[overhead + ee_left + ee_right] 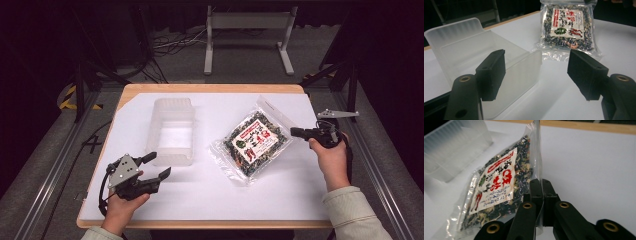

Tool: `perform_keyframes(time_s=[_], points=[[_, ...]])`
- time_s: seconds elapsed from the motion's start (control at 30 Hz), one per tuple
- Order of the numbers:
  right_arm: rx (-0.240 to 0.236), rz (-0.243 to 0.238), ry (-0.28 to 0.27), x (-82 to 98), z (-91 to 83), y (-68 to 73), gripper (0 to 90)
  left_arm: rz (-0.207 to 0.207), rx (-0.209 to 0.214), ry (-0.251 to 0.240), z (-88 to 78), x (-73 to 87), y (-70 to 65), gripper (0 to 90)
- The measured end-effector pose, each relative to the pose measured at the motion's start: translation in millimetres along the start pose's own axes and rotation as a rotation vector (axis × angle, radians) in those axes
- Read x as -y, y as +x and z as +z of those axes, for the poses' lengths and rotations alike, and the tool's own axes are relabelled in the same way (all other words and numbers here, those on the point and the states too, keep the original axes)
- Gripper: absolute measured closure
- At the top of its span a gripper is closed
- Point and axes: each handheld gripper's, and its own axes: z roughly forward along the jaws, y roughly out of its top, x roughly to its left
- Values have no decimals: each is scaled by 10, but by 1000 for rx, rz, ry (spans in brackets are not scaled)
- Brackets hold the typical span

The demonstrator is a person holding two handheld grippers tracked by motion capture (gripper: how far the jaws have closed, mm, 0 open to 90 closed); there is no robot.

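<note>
While the packet (pixel 256 141) lies flat on the white bench (pixel 280 195), from above its long axis runs diagonally, sealed top toward the far right, just beside the clear tub (pixel 172 131). The right tool (pixel 298 132) is at its right edge, likely to lift it; the left tool (pixel 156 166) waits near the tub's near corner.

Along the left tool (pixel 536 72), the jaws stand released, wide apart, holding nothing.

Along the right tool (pixel 542 195), the jaws are clenched on the packet's clear edge film.
</note>
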Motion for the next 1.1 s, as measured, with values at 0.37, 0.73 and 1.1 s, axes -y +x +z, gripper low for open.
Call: perform_keyframes(time_s=[0.37, 0.73, 1.1], points=[[-62, -123, -105, -358, -346, 346, 900, -35, -14, 6, 115, -147, 28, 236], [-96, -238, -151, -637, -624, 634, 900, -85, -49, -19, 202, -354, 120, 187], [-56, -340, -138, -817, -870, 814, 900, -103, -37, -66, 263, -481, 129, 259]])
